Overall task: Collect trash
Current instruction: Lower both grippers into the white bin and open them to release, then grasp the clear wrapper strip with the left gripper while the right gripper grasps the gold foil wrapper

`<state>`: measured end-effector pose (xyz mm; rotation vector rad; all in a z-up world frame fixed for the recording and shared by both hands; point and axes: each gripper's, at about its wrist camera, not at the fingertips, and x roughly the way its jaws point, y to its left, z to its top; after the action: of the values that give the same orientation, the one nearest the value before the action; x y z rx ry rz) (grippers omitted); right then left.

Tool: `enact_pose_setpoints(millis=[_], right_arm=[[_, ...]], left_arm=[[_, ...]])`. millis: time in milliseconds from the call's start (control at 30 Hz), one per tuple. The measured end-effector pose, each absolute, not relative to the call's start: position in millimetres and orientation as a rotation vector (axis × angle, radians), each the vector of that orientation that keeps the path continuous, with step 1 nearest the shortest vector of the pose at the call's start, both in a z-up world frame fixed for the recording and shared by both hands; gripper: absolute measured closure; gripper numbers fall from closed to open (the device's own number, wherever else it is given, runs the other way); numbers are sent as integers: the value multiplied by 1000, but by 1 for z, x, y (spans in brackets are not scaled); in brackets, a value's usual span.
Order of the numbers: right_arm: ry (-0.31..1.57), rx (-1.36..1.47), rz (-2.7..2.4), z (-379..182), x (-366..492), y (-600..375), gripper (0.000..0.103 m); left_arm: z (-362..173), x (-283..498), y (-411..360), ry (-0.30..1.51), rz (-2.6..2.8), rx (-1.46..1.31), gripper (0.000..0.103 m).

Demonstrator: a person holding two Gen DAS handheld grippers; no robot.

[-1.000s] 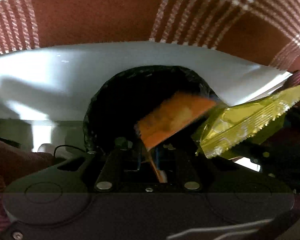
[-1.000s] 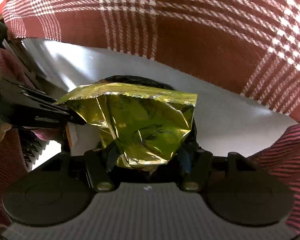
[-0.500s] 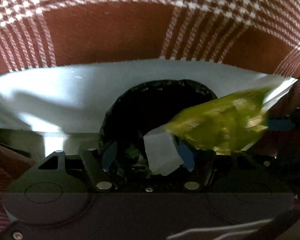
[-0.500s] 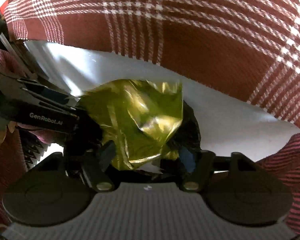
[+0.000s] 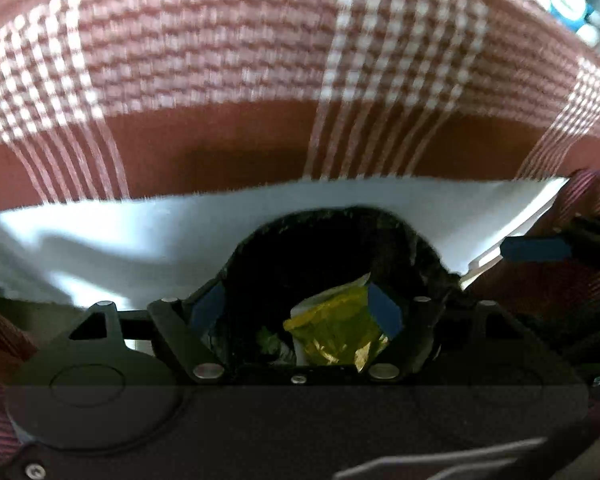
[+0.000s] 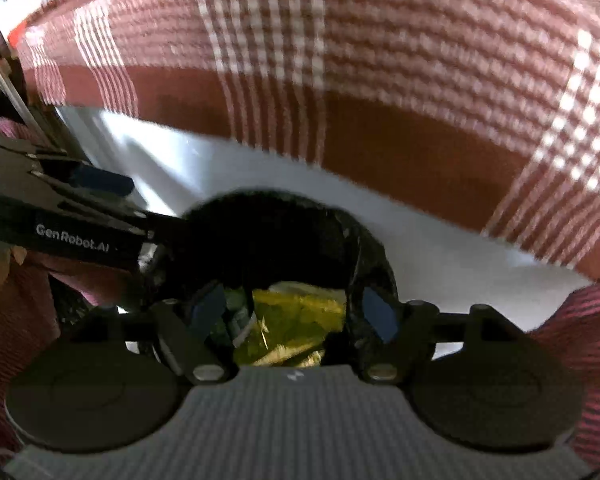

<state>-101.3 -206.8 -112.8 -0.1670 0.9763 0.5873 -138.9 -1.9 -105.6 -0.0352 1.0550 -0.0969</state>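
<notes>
A bin with a black liner [image 5: 324, 240] sits below both grippers, and its mouth fills the middle of each wrist view [image 6: 276, 232]. A crumpled yellow wrapper [image 5: 336, 334] lies inside it, on top of a white scrap and a bit of green trash; the right wrist view shows the same yellow wrapper [image 6: 296, 320]. My left gripper [image 5: 296, 308] hangs open over the bin mouth, holding nothing. My right gripper [image 6: 294, 310] is open above the same opening, with nothing between its blue pads [image 6: 380, 312]. The orange wrapper is out of sight.
A red and white plaid cloth [image 5: 260, 100] hangs behind the bin above a white surface [image 5: 120, 240]. The left gripper's body [image 6: 72, 216] crosses the left of the right wrist view. Striped maroon sleeves [image 6: 580, 340] show at the edges.
The left gripper let go of the orange wrapper and the right gripper let go of the yellow wrapper, which fell into the bin. Both grippers have drawn back a little.
</notes>
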Motion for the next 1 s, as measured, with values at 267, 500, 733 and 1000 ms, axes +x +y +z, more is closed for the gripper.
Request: enact_pose_setpoints(millis=[267, 500, 733, 1000], right_arm=[[726, -74, 637, -36, -100, -220, 18], [501, -92, 551, 11, -78, -230, 18], [426, -94, 356, 16, -44, -244, 16], [477, -78, 284, 1, 4, -245, 15]], left_arm=[[-19, -144, 19, 791, -150, -42, 14], [28, -108, 40, 600, -79, -60, 13], [35, -42, 48, 520, -9, -88, 13], [16, 41, 45, 555, -2, -16, 13]])
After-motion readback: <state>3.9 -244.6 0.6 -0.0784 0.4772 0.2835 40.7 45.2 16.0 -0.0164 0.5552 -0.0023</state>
